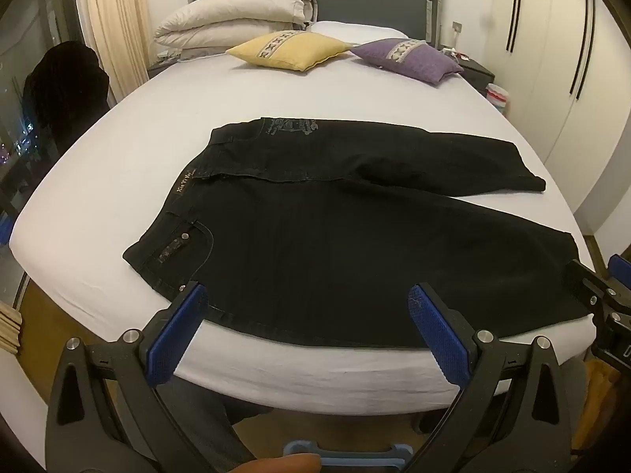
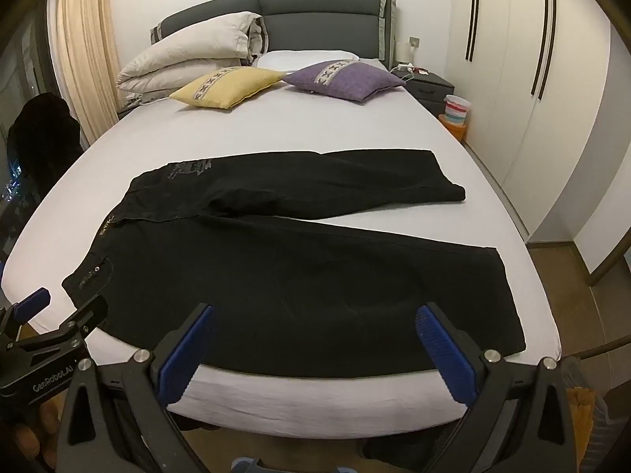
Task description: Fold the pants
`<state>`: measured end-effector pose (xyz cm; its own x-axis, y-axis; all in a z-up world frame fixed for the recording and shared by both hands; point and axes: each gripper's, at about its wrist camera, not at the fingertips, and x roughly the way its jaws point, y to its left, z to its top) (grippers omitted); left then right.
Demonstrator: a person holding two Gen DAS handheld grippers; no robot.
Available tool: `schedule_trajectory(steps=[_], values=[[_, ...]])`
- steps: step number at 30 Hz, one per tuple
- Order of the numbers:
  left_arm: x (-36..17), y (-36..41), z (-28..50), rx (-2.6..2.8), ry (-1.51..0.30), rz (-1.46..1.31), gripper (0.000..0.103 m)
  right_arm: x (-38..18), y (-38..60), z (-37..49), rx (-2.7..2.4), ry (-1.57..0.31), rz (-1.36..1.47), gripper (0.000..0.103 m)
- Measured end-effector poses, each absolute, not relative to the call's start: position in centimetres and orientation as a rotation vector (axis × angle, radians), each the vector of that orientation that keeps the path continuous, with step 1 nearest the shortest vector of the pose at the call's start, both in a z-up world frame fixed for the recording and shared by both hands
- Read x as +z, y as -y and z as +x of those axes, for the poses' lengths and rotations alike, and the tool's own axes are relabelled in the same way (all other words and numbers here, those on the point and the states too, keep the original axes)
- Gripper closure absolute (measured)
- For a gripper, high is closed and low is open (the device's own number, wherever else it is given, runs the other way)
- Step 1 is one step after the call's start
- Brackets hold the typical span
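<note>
Blue ribbed pads line both tools, and both stand wide apart with nothing between them. The left gripper (image 1: 311,315) hangs off the near edge of the bed, its fingers framing the thigh part of the near leg; the right gripper (image 2: 315,339) hangs likewise further along that leg, toward the hem. Neither touches cloth yet, as far as either view shows.

Just beyond them the black pants (image 1: 335,244) lie flat on the white sheet (image 1: 276,90), waistband to the left, legs running right and splayed in a narrow V, so a wedge of sheet shows between them. The near leg runs along the mattress edge, its lower seam almost at the drop.

Risks, as I judge them:
- A pinch at that edge may take the sheet along with the denim, and the lift would drag the bedding up.
- The fabric looks heavy and stiff; a shallow bite at the seam may slip out mid-carry.
- Should the two tools rise unevenly, the near leg would land skewed on the far one, because the legs already diverge.
- Any pull toward the person could slide the near leg off the bed.

Farther off, the yellow cushion (image 1: 290,49) and purple cushion (image 1: 406,59) sit well clear.
</note>
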<state>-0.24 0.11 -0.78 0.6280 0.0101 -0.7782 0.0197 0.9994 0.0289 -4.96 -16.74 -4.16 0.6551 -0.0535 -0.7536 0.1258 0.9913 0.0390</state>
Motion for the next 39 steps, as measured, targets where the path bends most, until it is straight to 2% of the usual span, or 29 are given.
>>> schedule_trajectory(steps=[39], values=[[-1.64,-0.25,-0.46,-0.006,-0.906,0.042,0.0,-4.52,16.51,-4.66,-0.109,-0.88,0.077,0.0]])
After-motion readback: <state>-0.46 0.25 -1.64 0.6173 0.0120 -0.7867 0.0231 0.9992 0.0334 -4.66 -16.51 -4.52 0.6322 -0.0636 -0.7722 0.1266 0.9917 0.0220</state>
